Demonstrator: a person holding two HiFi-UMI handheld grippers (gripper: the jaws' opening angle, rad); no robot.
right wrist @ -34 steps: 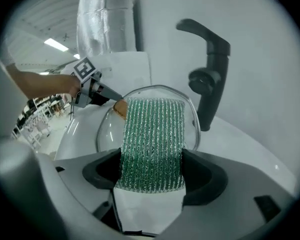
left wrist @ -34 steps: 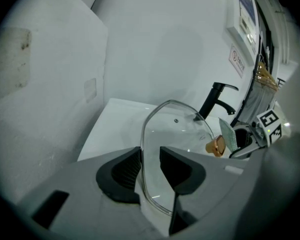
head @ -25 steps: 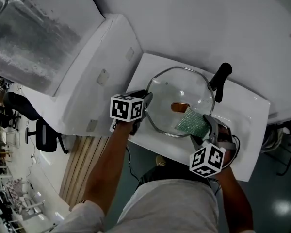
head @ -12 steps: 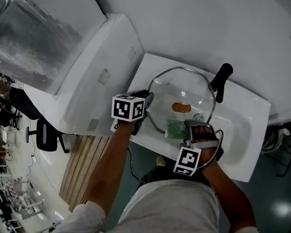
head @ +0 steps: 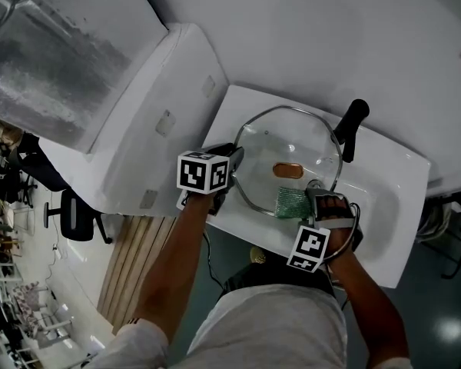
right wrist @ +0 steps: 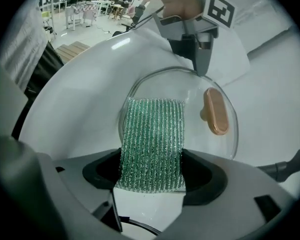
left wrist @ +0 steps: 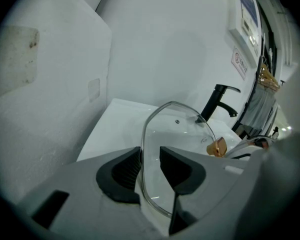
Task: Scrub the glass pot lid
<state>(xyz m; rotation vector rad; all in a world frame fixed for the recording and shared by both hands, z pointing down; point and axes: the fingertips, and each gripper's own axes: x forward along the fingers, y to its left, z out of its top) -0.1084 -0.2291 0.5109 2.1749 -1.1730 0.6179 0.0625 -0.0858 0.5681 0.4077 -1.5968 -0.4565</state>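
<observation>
Glass pot lid (head: 288, 148) stands tilted in the sink (head: 384, 198), toward its left edge. The left hand-held gripper (head: 233, 158) pinches its rim. The right hand-held gripper (head: 313, 197) pinches a green scouring pad (head: 290, 203) lying on the glass.

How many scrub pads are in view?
1: a green scrub pad, clamped in the right gripper, against the glass lid in the sink. No other shows.

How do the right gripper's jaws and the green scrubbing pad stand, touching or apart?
Touching. The right gripper view shows the green scrubbing pad clamped in the right gripper: both dark jaws press on its side edges, with no gap on either side.
</observation>
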